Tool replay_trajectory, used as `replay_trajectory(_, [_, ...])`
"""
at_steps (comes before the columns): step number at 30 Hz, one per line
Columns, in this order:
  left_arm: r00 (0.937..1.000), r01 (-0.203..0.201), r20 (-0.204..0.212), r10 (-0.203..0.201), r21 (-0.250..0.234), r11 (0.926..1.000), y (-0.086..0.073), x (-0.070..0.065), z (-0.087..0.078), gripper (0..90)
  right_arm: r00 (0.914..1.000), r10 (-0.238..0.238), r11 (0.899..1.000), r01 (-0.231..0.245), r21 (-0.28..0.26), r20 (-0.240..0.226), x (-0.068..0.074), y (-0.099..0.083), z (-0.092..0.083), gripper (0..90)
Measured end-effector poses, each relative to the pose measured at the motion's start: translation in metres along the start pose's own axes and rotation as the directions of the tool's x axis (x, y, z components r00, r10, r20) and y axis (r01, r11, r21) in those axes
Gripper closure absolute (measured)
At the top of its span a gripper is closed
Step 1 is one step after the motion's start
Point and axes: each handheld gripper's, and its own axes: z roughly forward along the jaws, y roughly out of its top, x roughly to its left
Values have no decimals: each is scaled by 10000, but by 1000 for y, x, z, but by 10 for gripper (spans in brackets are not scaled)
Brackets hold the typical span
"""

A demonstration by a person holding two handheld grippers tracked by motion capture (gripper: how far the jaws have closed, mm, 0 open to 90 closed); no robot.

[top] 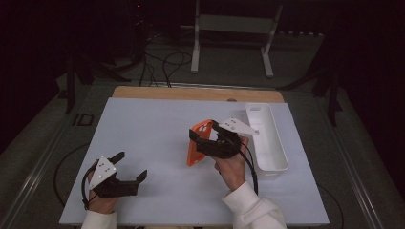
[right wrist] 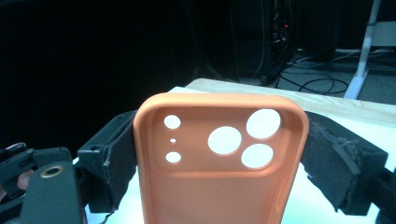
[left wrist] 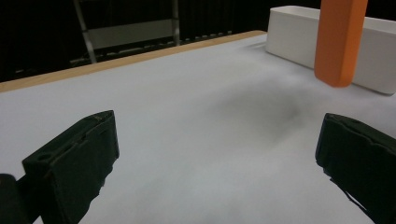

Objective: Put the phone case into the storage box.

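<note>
The right gripper (top: 206,138) pinches the orange case (right wrist: 219,172) across its width, its fingers (right wrist: 116,158) on both edges. The left gripper (top: 130,166) hangs spread and empty over the tabletop (top: 153,133). Lowering the case level into the tray (top: 274,164) should keep it from catching the rim.

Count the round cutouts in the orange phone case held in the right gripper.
6, all near the case's upper end: three large holes clustered on the right, three smaller holes stacked on the left. More may be hidden lower down.

Orange phone case (top: 199,142), white tray (top: 267,138), pale blue-grey table mat (top: 157,143), black jaws.
</note>
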Motion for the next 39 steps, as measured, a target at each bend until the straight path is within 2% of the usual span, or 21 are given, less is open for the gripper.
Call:
replay_trajectory(13, [9999, 25, -157, -22, 212, 9998, -6, 3, -1, 1, 9997, 54, 10000, -55, 22, 256, -4, 2, 6, 168])
replay_trajectory(39, [9996, 65, -270, -59, 233, 9997, -6, 2, 0, 1, 9966, -78, 9999, 84, -67, 825, -13, 13, 20, 168])
